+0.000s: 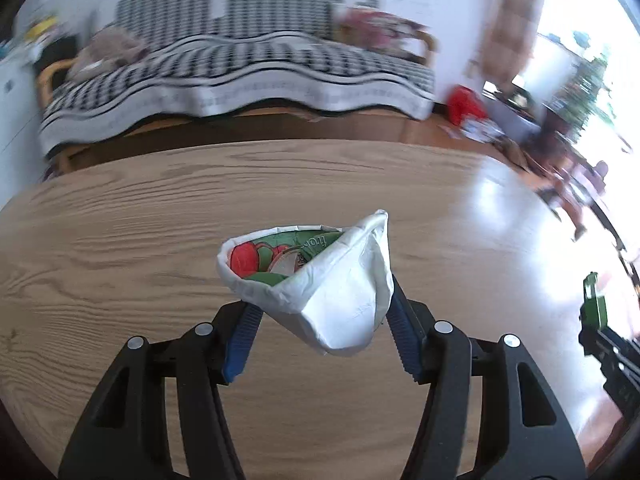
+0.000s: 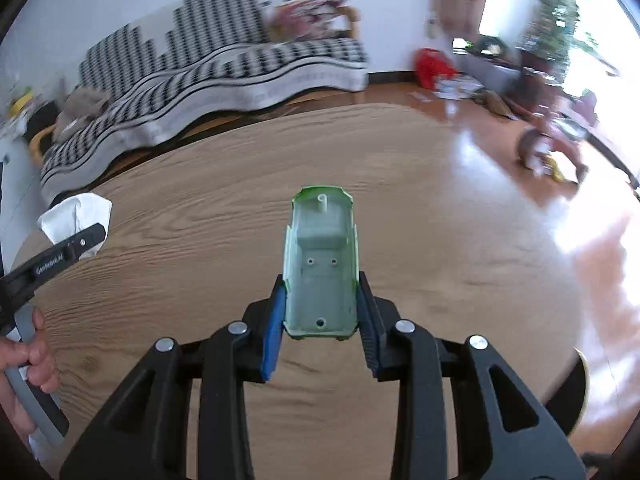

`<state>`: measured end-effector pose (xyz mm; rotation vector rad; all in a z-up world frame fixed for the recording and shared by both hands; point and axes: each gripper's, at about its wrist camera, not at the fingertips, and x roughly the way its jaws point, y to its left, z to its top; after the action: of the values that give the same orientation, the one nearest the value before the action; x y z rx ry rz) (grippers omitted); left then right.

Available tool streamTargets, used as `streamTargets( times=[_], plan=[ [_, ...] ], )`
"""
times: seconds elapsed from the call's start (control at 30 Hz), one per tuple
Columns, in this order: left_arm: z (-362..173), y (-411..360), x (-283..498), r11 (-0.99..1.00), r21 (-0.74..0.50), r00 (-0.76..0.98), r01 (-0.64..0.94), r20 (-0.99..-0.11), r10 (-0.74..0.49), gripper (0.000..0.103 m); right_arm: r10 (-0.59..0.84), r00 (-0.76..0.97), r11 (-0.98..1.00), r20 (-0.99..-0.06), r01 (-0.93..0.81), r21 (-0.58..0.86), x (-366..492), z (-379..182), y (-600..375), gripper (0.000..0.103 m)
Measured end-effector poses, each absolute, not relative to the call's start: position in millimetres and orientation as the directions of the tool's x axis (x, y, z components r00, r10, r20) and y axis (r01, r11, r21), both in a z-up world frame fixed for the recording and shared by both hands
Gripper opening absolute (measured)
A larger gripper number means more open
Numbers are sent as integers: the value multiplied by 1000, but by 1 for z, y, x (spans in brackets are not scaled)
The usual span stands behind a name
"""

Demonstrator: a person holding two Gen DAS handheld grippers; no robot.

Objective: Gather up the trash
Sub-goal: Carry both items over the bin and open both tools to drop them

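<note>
Black linkage arms and blue ribbed pads fill the near edge of both wrist views, and each tool is already loaded. Between the pads of the left gripper [image 1: 324, 320] sits a crumpled white paper wrapper [image 1: 336, 300], pinched at its near, lower bulge, with its far end gaping open toward the table; inside that open mouth a printed red-and-green packet [image 1: 276, 258] shows, so the wrapper acts as a loose pouch with a second piece of rubbish tucked in it. It looks very light, soft and easily crushed; I judge a firm pinch on the bunched paper is safer than a hold near the open rim, since tipping the mouth down could let the packet slide out. Pressed against either side of a pale green plastic shell [image 2: 320, 268], the right gripper [image 2: 320, 328] holds it by its near end, hollow side up, the rest jutting away toward the far side. That shell appears stiff, thin and smooth, probably slippery against the pads, and nothing lies in its hollow that I can see. Both items hang above the wooden table [image 2: 420, 280], whose visible surface carries no bin or bag, so I cannot tell where the rubbish is meant to go.
</note>
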<state>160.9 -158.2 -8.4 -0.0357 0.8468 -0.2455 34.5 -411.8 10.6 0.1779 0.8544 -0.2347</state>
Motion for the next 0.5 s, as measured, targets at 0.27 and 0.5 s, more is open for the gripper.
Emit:
streamTargets(
  times=[0.27,0.5],
  plan=[
    [1,-312,83,860,-143,544,489,-721,-429,58,-282,603,878,-746,475,52,-72,35,-532,33],
    [-3,-417,8,730,-147,439,668,-714,-545,58,-366,535,780,-761,622,62,-159,33,-618,33]
  ],
)
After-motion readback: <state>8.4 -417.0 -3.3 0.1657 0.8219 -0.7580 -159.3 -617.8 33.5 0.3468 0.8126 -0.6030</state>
